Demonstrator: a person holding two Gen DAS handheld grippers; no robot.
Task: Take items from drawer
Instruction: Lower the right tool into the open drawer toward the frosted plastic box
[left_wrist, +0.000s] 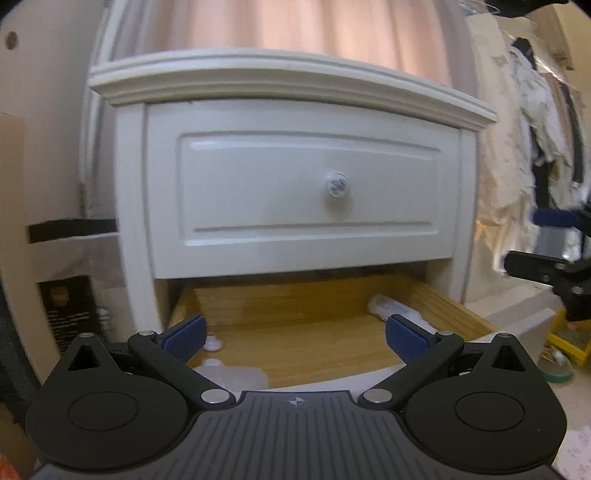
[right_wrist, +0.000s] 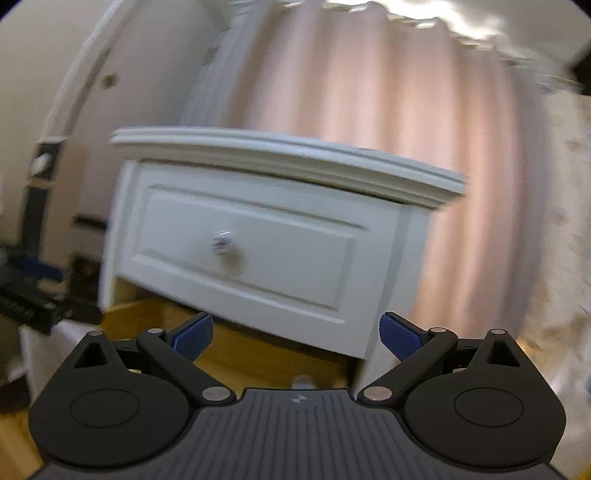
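Observation:
A white nightstand has a shut upper drawer (left_wrist: 306, 184) with a round knob (left_wrist: 336, 184). Below it a wooden lower drawer (left_wrist: 295, 321) is pulled open. In it lie a white tube-like item (left_wrist: 391, 308) at the right, small white round items (left_wrist: 214, 345) at the left and a pale flat item (left_wrist: 236, 374) near the front. My left gripper (left_wrist: 295, 338) is open and empty above the open drawer. My right gripper (right_wrist: 295, 338) is open and empty, tilted, above the drawer's right part (right_wrist: 236, 354). It also shows at the right edge of the left wrist view (left_wrist: 554, 247).
A pink curtain (right_wrist: 369, 110) hangs behind the nightstand. Pale clothes (left_wrist: 524, 147) hang at the right. A yellow bin (left_wrist: 569, 339) and a tape roll (left_wrist: 557, 369) sit on the floor at the right. Cardboard boxes (left_wrist: 70, 277) stand at the left.

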